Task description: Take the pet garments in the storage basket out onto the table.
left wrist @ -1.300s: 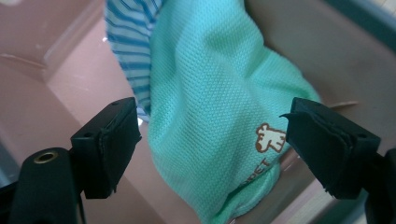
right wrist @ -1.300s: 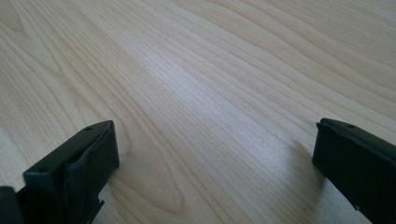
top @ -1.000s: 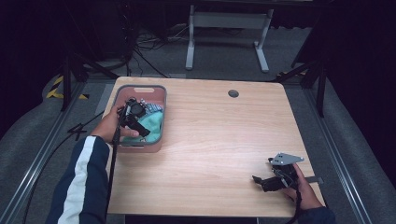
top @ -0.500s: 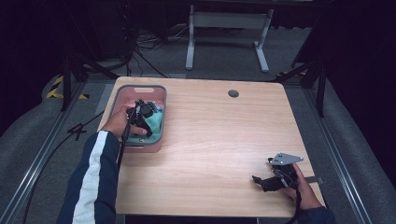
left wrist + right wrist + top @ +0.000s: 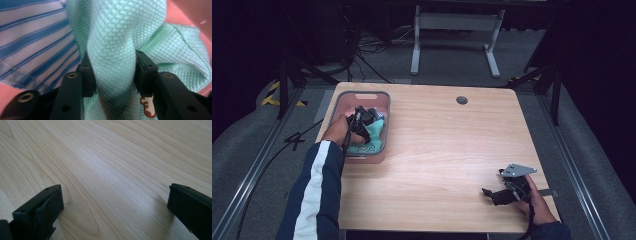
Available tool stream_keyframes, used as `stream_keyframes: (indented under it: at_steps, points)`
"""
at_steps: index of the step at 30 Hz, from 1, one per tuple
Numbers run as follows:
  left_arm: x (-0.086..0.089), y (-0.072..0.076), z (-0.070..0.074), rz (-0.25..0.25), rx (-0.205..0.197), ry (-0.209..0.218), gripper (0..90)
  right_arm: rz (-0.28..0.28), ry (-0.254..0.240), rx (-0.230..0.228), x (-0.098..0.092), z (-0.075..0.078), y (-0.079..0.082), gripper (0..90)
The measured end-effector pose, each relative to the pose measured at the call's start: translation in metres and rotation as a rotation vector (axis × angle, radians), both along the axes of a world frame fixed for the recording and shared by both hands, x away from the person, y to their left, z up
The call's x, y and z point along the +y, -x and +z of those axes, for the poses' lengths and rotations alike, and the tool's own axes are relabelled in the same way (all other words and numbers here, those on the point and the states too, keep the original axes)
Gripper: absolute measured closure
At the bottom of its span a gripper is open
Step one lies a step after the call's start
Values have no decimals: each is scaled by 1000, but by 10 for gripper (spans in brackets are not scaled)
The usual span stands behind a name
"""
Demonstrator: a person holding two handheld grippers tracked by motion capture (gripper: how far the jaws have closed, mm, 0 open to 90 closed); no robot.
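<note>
A pink basket [image 5: 362, 96] stands at the table's far left and holds a mint-green waffle cloth [image 5: 373, 134] and a blue-striped cloth [image 5: 32, 37]. My left gripper [image 5: 363, 119] reaches down into the basket. In the left gripper view its jaws are shut on a raised fold of the green cloth [image 5: 115, 57], with the striped cloth lying to the left. My right gripper [image 5: 498, 194] rests low on the wooden table [image 5: 452, 145] near the front right corner. In the right gripper view its jaws stand wide apart over bare wood [image 5: 112, 180].
A round grey cable port [image 5: 462, 100] sits near the table's far edge. Beyond the table there is a metal stand [image 5: 457, 22] and cables on a dark floor. Rails run along both sides of the table.
My left gripper has moved a little farther into the basket and lower onto the green cloth. The right gripper has stayed where it was.
</note>
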State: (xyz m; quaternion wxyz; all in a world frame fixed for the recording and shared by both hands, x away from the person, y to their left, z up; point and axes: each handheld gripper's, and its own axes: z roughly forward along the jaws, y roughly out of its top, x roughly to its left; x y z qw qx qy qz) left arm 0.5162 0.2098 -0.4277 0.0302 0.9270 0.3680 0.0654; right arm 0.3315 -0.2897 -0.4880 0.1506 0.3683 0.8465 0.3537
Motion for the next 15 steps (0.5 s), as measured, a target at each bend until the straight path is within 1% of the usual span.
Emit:
stream_keyframes:
  at_steps: [2, 3, 4, 5, 6, 7, 8, 9, 10, 12, 13, 15]
  points:
    - [2, 1, 1, 8, -3, 2, 653, -1, 0, 0, 0, 0, 0, 6]
    - [2, 2, 2, 8, -18, -4, 676, 0, 0, 0, 0, 0, 0, 6]
    - [2, 2, 2, 8, -18, -4, 706, 0, 0, 0, 0, 0, 0, 6]
    - [3, 4, 3, 5, -25, -4, 706, 0, 0, 0, 0, 0, 0, 6]
    - [4, 5, 5, 2, -38, -1, 733, 0, 0, 0, 0, 0, 0, 6]
    - [5, 7, 6, -2, -41, 11, 746, 0, 0, 0, 0, 0, 0, 6]
    - [7, 8, 7, 3, -55, 19, 755, 0, 0, 0, 0, 0, 0, 6]
    - [11, 11, 10, 19, -81, 40, 766, 0, 0, 0, 0, 0, 0, 6]
    - [11, 11, 10, 19, -81, 40, 775, 0, 0, 0, 0, 0, 0, 6]
    - [16, 15, 15, 31, -107, 65, 785, 0, 0, 0, 0, 0, 0, 6]
    - [20, 17, 19, 36, -128, 78, 787, 0, 0, 0, 0, 0, 0, 6]
    - [24, 21, 26, 39, -151, 102, 794, 0, 0, 0, 0, 0, 0, 6]
